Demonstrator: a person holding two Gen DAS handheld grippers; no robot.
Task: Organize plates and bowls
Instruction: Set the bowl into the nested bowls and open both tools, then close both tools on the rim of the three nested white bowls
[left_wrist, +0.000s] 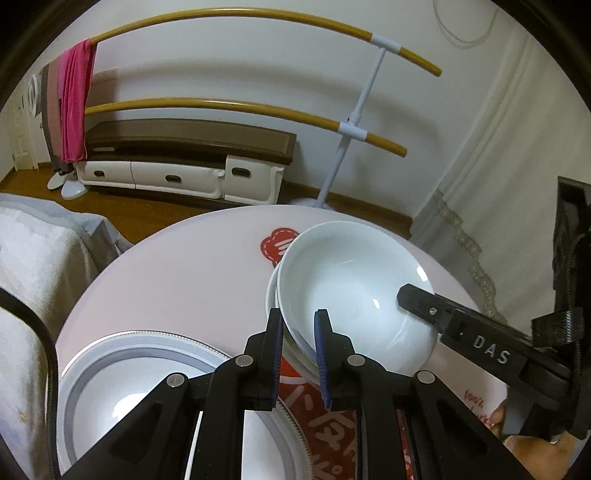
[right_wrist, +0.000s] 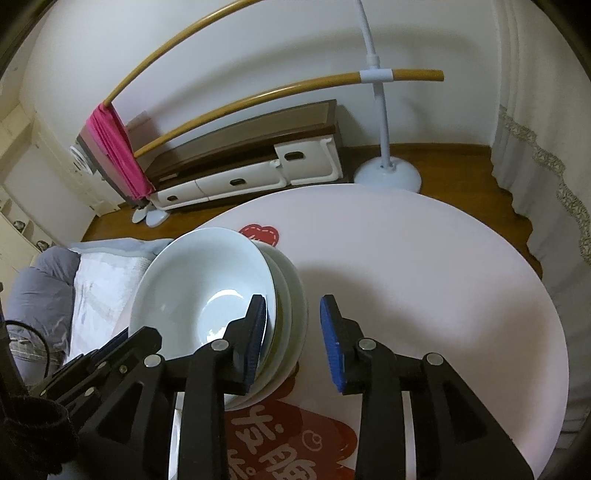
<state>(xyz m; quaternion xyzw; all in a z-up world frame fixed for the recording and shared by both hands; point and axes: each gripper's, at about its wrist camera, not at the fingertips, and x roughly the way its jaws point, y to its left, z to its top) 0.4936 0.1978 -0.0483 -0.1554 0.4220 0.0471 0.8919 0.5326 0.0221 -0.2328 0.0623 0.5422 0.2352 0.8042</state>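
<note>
A stack of white bowls (left_wrist: 351, 295) sits on the round pink table (left_wrist: 184, 280); the top bowl lies tilted in the stack. My left gripper (left_wrist: 300, 354) straddles the near rim of the stack, its jaws close on either side of the top bowl's edge. My right gripper (right_wrist: 293, 338) is open over the stack's right rim (right_wrist: 291, 295), one finger (right_wrist: 255, 332) inside the top bowl (right_wrist: 207, 284), the other finger (right_wrist: 334, 339) outside over the table. It shows in the left wrist view (left_wrist: 417, 299) inside the bowl. A white plate with a grey band (left_wrist: 122, 384) lies at lower left.
Red printed heart stickers (right_wrist: 295, 439) mark the table (right_wrist: 424, 295). Beyond the table stand a drying rack with a pink cloth (left_wrist: 75, 103), a low brown and white cabinet (left_wrist: 184, 162), a grey and white bed (right_wrist: 74, 280) and a curtain (right_wrist: 535, 184).
</note>
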